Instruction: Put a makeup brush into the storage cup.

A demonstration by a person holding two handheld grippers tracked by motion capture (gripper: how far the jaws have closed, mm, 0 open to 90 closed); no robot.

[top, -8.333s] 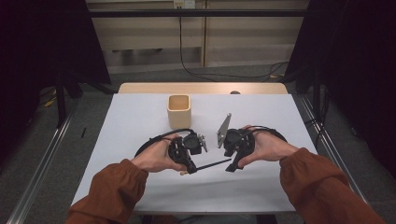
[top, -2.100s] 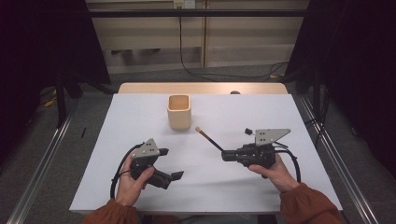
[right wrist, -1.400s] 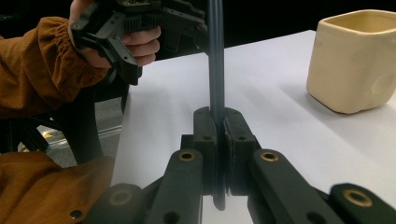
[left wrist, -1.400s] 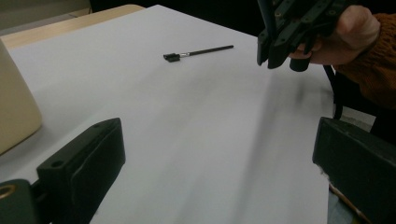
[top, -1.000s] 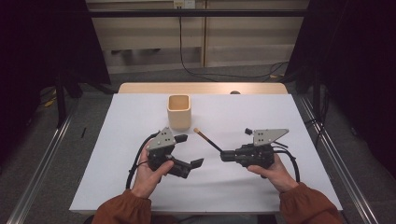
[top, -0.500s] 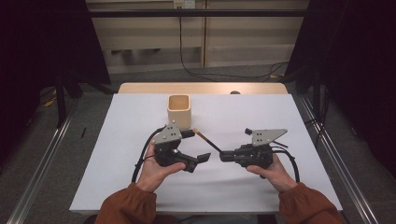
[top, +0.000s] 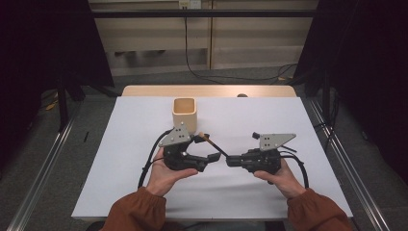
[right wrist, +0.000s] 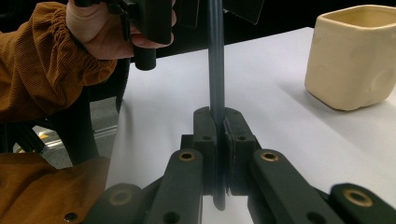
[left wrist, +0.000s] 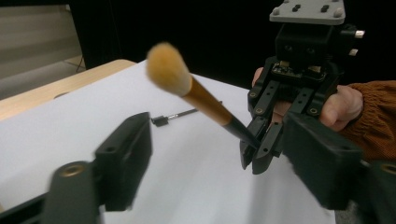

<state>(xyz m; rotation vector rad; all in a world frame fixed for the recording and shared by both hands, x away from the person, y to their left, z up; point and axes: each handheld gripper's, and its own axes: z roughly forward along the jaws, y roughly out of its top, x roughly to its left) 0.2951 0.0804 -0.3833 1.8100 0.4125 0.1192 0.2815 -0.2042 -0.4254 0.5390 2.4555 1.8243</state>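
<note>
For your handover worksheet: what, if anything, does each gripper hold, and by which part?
The right gripper clamps the makeup brush by the dark tail of its handle. The left gripper, jaws just closing, straddles the brush without gripping it.

Legible markings: none found.
No text, label, brand, number or sign reads on any surface in the high view or in either gripper view.

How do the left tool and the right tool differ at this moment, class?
The right tool is shut on the brush's dark handle; the left tool is open, its jaws just closing around that brush without touching. The right tool carries the brush; the left tool carries nothing. Both are black, hand-held, above the white table.
</note>
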